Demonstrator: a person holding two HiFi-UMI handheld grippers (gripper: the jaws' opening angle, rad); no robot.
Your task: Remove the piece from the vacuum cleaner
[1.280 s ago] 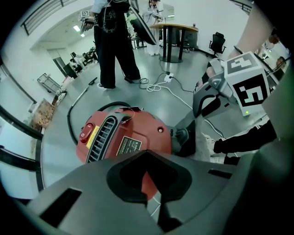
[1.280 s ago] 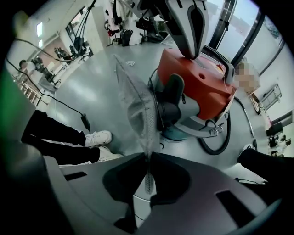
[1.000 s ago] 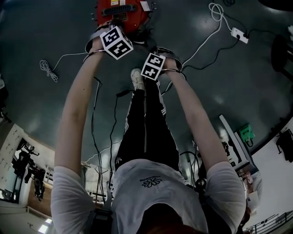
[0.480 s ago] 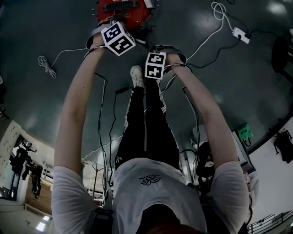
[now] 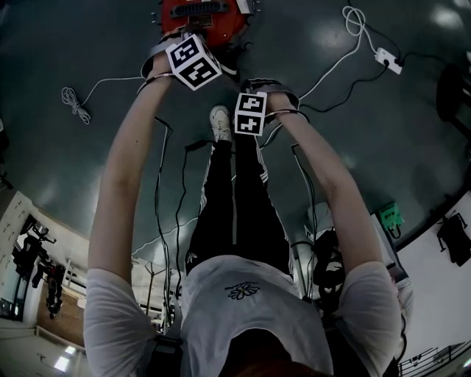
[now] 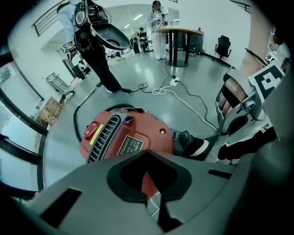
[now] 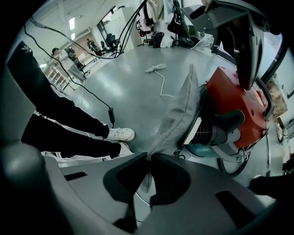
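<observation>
The red vacuum cleaner point(image 5: 199, 10) lies on the floor at the top of the head view; its vent grille and red switch point(image 6: 94, 132) show in the left gripper view. My left gripper point(image 6: 148, 173) hovers just above the red body point(image 6: 131, 137), jaws shut, with nothing clearly between them. My right gripper point(image 7: 149, 157) is shut on a grey mesh cloth piece point(image 7: 180, 112). The cloth stretches from the jaws up to the vacuum point(image 7: 234, 103), beside its black ribbed fitting point(image 7: 216, 131). In the head view only the marker cubes show: left gripper point(image 5: 193, 62), right gripper point(image 5: 250, 113).
A white power strip point(image 5: 385, 56) with looping cables lies far right on the floor, and a coiled white cord point(image 5: 71, 99) far left. My own white shoe point(image 5: 219, 122) stands between the grippers. People and a round table point(image 6: 181, 31) stand in the background.
My right gripper has drawn back a little toward my body with the cloth in it. The left gripper has edged slightly toward the vacuum.
</observation>
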